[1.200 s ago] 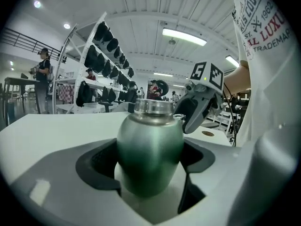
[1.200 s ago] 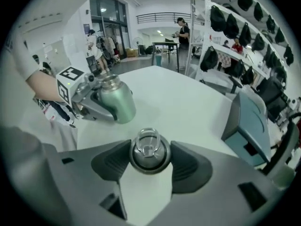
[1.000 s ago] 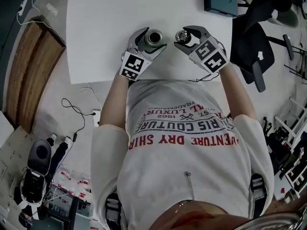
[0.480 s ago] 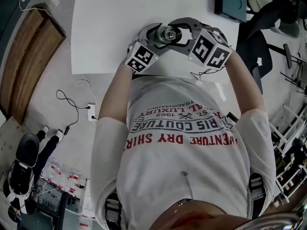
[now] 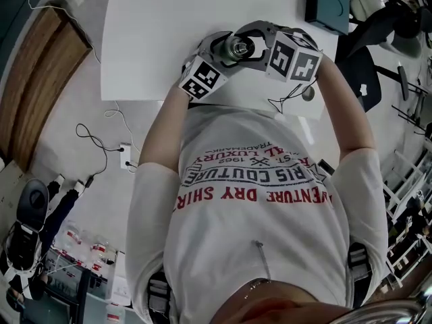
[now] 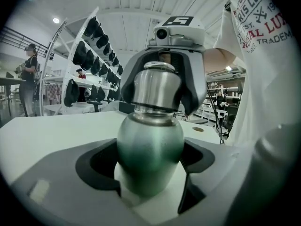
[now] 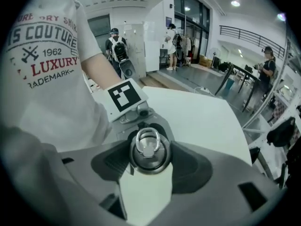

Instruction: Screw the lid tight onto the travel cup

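Observation:
The travel cup (image 6: pixel 149 147), green and silver, is gripped at its body by my left gripper (image 6: pixel 149 168), just above the white table (image 5: pixel 155 39). Its silver lid (image 6: pixel 157 86) sits on the cup's mouth. My right gripper (image 7: pixel 149 157) is shut on that lid (image 7: pixel 148 149), whose ring handle faces the camera in the right gripper view. In the head view the two grippers meet at the cup (image 5: pixel 236 46), with the left gripper (image 5: pixel 217 51) on its left and the right gripper (image 5: pixel 255 44) on its right. The cup's lower part is hidden behind the jaws.
A dark teal box (image 5: pixel 329 2) lies at the table's far right corner. Beside the table on the right stands a black chair (image 5: pixel 358 66). A cable with a small round disc (image 5: pixel 308 93) hangs near the table's front edge. Several people stand in the room behind.
A second ago the grippers were apart, cup in the left and lid in the right. The right gripper has swung left, bringing the lid onto the cup, and has since turned a little.

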A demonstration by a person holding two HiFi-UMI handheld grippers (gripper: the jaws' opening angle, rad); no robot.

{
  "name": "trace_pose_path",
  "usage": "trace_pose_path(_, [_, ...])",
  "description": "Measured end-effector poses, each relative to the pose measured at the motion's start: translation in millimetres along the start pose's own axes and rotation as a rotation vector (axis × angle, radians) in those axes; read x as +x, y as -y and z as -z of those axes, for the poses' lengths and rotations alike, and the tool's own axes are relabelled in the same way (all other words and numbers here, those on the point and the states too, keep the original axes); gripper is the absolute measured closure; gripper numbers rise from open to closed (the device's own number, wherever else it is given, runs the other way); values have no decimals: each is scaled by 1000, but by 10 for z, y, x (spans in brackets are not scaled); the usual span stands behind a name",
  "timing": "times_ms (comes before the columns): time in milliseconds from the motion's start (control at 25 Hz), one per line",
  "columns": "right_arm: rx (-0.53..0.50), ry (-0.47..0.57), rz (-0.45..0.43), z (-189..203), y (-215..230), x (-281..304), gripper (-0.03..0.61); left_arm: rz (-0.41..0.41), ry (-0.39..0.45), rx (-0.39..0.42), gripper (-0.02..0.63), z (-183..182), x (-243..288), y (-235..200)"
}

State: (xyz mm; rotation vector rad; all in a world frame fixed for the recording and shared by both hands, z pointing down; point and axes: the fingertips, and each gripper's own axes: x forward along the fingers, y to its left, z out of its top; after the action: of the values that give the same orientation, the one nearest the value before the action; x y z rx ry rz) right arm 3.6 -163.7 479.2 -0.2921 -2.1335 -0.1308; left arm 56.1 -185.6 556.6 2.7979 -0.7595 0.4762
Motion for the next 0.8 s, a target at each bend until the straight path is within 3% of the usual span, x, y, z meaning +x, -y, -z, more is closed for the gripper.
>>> trace_pose_path(160, [-34, -57, -23, -12, 11, 48, 322, 4, 3, 3, 219, 0, 15, -8])
trace_pose_path(360, [29, -57, 20, -24, 39, 60, 322, 0, 8, 9, 218, -6, 7, -25])
trace_pose_path(560, [246, 35, 119, -43, 80, 61, 322, 11, 15, 21, 218, -86, -27, -7])
trace_pose_path(800, [565, 180, 313, 3, 208, -6, 322, 14, 13, 22, 218, -84, -28, -16])
